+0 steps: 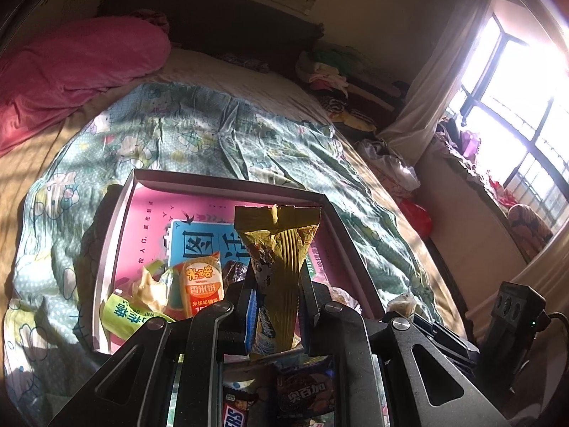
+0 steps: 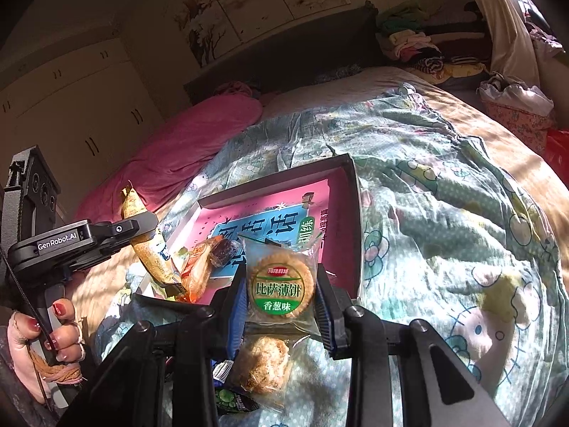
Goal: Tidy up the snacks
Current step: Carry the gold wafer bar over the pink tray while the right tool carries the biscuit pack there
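Nearest the left wrist lens, a gold snack packet [image 1: 281,277] was clamped between the fingers of the left gripper [image 1: 275,306], standing upright with its crimped top above the open box [image 1: 227,186]. Below the jaws, an Oreo pack [image 1: 307,391] and a Snickers bar [image 1: 234,414] were seen on the quilt [image 1: 185,131]. Inside the box, at its left, a green wrapper [image 1: 122,315] and an orange rice-cracker pack [image 1: 201,284] were heaped over a pink and blue printed sheet [image 1: 192,224].

From the right wrist view, a hand [image 2: 53,334] (nails painted red) was wrapped round the left gripper's handle at the far left. Further right, the right gripper [image 2: 281,302] was closed on a round cracker packet [image 2: 281,284], held just short of the box's near edge. Beneath it a clear-wrapped pastry [image 2: 263,363] lay on the quilt. A pink pillow [image 2: 199,135] was visible beyond.
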The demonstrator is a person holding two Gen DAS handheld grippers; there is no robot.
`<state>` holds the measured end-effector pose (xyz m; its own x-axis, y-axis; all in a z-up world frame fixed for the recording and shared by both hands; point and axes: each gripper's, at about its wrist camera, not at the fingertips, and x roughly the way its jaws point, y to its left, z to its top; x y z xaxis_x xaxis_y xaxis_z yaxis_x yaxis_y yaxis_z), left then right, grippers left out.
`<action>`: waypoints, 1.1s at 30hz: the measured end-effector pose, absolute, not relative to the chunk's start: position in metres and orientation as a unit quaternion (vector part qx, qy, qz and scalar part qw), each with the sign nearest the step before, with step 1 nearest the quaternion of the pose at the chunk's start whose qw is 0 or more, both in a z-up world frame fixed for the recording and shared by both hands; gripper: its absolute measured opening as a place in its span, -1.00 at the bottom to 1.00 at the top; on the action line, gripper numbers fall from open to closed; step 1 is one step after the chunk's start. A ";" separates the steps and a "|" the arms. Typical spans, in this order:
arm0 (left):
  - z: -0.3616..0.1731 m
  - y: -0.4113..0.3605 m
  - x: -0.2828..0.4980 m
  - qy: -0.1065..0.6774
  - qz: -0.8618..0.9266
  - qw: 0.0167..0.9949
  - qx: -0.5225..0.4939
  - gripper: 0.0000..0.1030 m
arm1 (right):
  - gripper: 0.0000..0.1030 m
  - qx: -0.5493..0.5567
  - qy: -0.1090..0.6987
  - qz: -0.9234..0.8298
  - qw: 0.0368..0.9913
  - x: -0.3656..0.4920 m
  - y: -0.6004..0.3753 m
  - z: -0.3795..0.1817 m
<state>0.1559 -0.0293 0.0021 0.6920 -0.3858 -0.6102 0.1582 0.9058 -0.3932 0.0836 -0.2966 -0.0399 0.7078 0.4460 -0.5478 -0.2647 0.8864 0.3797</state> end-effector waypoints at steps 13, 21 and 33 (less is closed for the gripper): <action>-0.011 -0.052 0.167 0.375 -0.140 0.907 -0.132 -0.65 | -0.32 0.129 0.321 0.192 0.918 0.091 -0.296 -0.039; -0.021 -0.055 0.172 0.386 -0.135 0.904 -0.126 -0.65 | -0.32 0.114 0.316 0.187 0.923 0.096 -0.292 -0.039; -0.034 -0.062 0.173 0.408 -0.131 0.897 -0.111 -0.65 | -0.32 0.117 0.318 0.176 0.924 0.107 -0.296 -0.043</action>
<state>0.1730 -0.0620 -0.0339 0.6321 -0.3260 -0.7030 0.1449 0.9409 -0.3060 0.1070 -0.2962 -0.0430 0.7361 0.3995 -0.5464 -0.2514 0.9108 0.3274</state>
